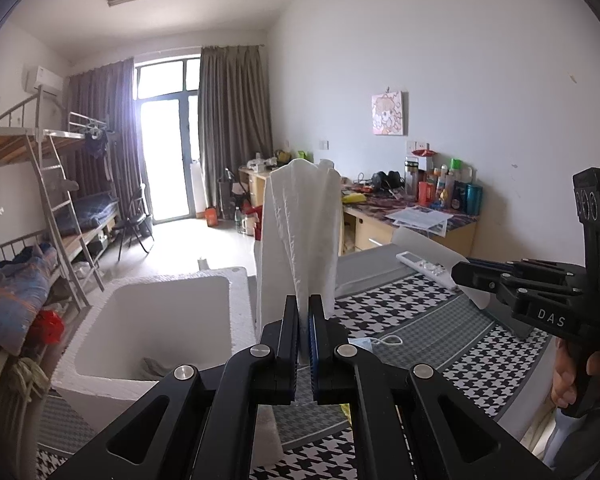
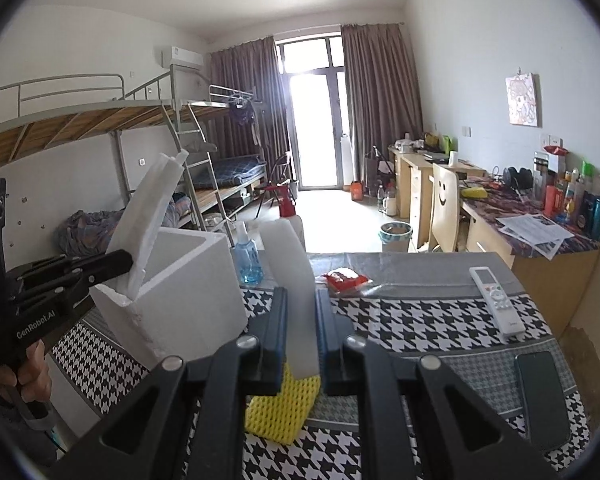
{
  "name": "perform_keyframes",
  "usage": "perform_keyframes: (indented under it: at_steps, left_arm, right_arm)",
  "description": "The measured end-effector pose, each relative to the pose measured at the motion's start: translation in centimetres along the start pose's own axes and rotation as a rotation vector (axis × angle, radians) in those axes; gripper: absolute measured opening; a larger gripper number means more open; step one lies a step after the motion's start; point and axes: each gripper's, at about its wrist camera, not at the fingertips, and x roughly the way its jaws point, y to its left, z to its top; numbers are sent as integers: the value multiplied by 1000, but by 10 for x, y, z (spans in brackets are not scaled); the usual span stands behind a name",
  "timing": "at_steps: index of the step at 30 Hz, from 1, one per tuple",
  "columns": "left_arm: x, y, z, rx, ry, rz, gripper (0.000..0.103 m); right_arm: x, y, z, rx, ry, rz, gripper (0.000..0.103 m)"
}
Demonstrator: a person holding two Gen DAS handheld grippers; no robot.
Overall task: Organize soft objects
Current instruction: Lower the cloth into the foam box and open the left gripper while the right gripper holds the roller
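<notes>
In the left wrist view my left gripper (image 1: 304, 300) is shut on a white crinkled foam sheet (image 1: 300, 224) that stands upright between its fingers. The open white foam box (image 1: 172, 284) sits just left of it. My right gripper (image 1: 458, 274) is at the right, shut on a second white foam sheet (image 1: 432, 244). In the right wrist view my right gripper (image 2: 300, 292) clamps that white foam sheet (image 2: 288, 256), with a yellow foam net (image 2: 280, 408) lying on the cloth below. The left gripper (image 2: 126, 262) holds its sheet (image 2: 152, 208) over the foam box (image 2: 196, 280).
The table has a houndstooth cloth (image 2: 400, 320) with a white remote (image 2: 496, 300), a dark phone (image 2: 542, 396), a red packet (image 2: 344, 278) and a blue spray bottle (image 2: 247, 256). A face mask (image 1: 370, 342) lies near the left gripper. A cluttered desk (image 2: 540, 236) and chair (image 2: 444, 208) stand beyond.
</notes>
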Motion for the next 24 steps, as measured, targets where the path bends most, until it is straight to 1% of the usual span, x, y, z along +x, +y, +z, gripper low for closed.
perform_keyframes:
  at_steps: [10,24]
  left_arm:
    - [-5,9,7,-5,-24,17,5]
    - [-5,21,12,-34,-19,67,5]
  right_arm:
    - [1,9,8,-19,-15,19,16]
    - [14,23,15,-43,-7,62,16]
